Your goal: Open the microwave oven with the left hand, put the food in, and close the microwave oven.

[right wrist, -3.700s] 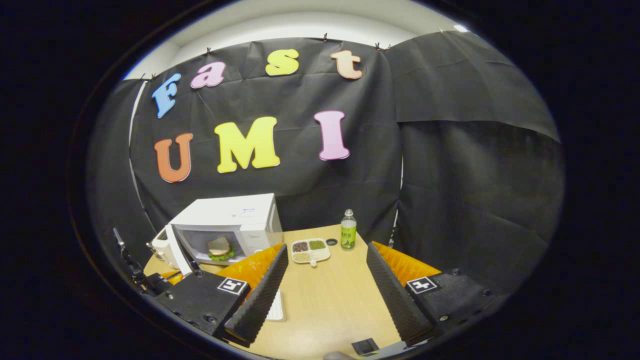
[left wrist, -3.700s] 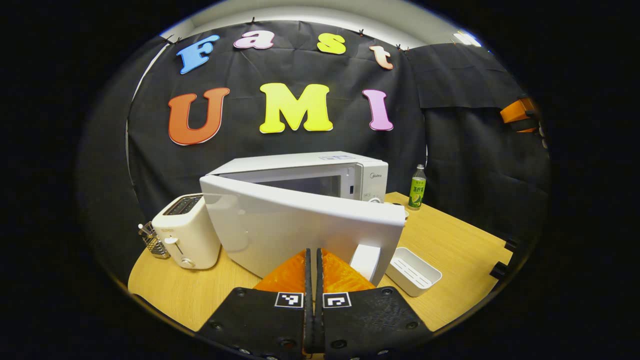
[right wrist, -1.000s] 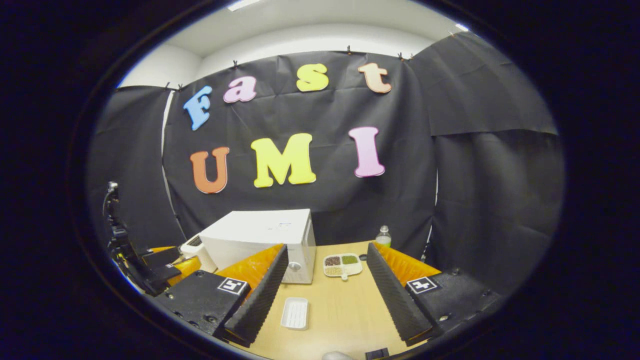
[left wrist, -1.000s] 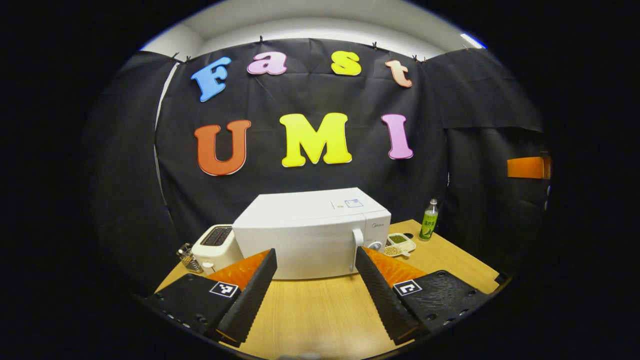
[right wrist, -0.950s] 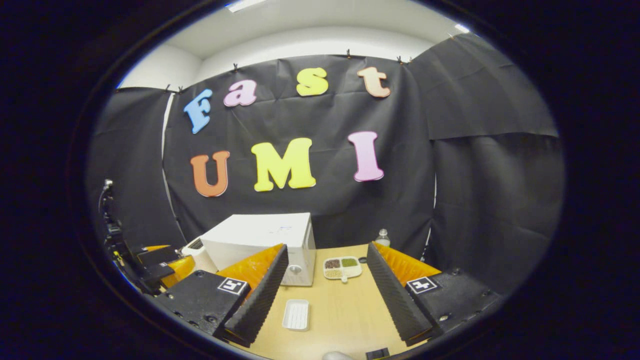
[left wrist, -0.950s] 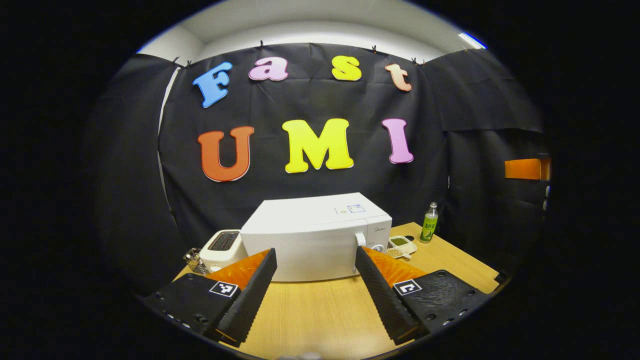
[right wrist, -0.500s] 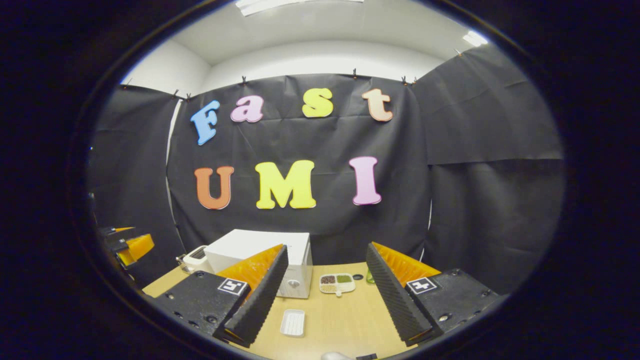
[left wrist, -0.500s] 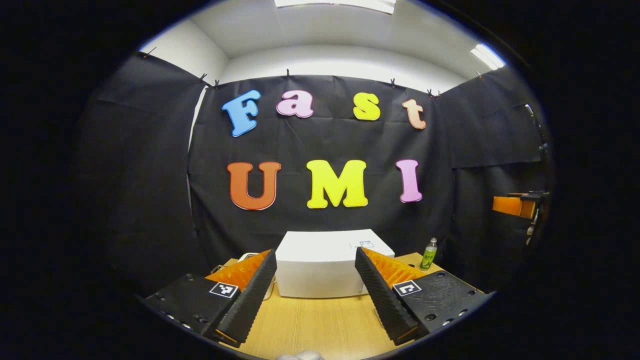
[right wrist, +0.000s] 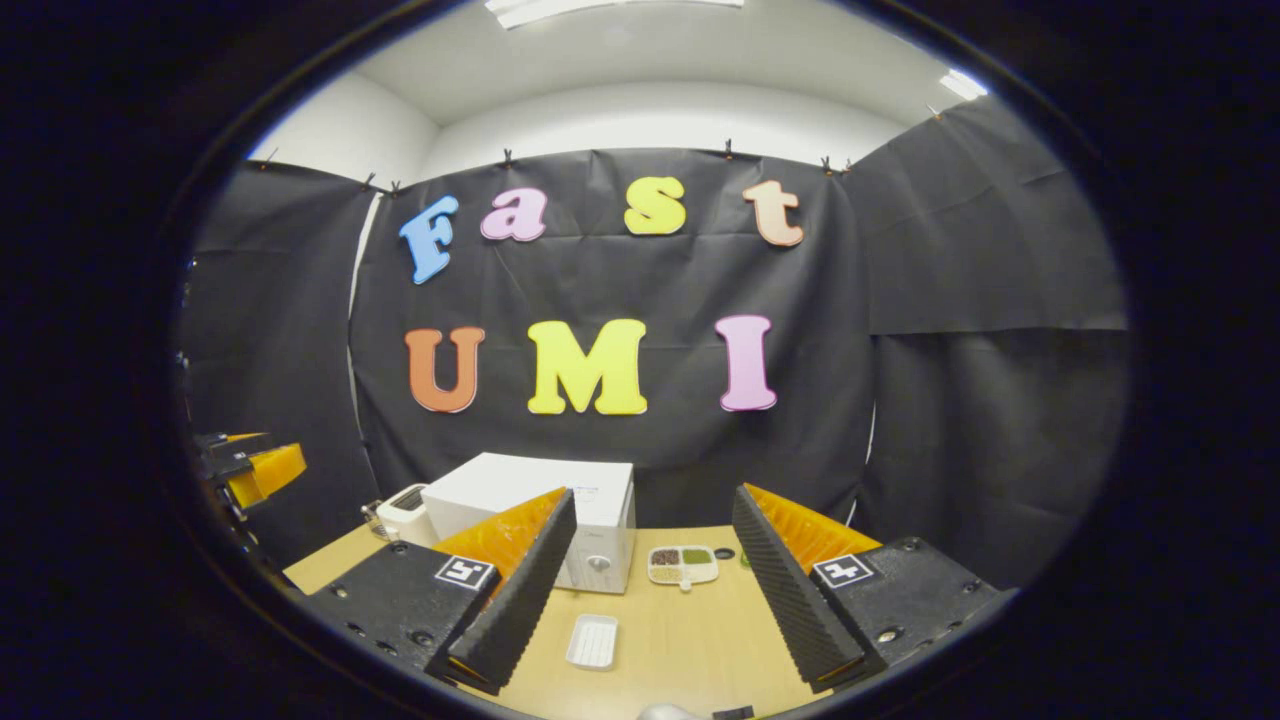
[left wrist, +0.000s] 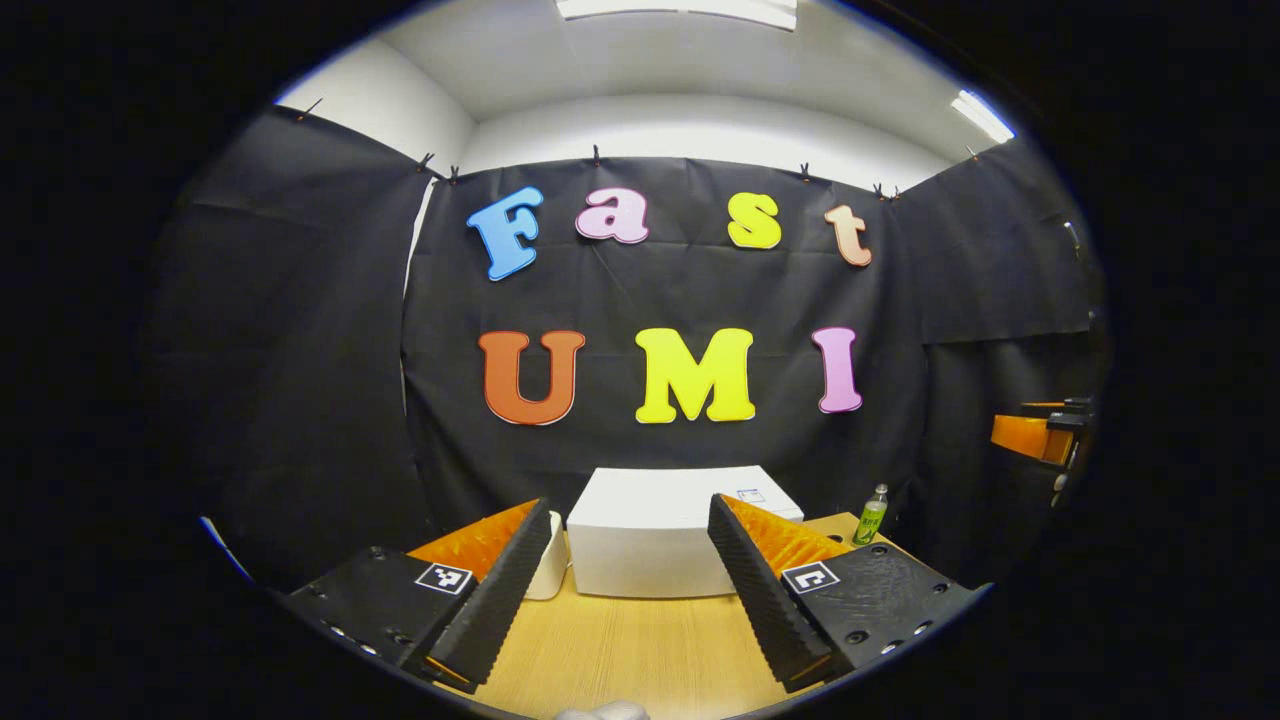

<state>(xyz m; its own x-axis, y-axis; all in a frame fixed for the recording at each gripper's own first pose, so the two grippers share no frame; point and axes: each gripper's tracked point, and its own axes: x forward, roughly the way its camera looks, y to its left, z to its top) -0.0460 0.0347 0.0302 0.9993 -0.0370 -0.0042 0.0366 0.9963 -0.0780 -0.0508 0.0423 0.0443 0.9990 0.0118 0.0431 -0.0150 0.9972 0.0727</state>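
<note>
- My left tool [left wrist: 628, 590] is spread wide and holds nothing; my right tool [right wrist: 650, 590] is likewise spread and empty.
- The microwave [left wrist: 660, 535] sits on the tabletop [left wrist: 640, 650] straight ahead of my left tool, its door flush shut.
- From my right tool the microwave [right wrist: 540, 520] lies ahead and to the left.
- I judge the task done; my left tool is the nearer one.

Black-draped booth, wooden table [right wrist: 690, 630]
</note>
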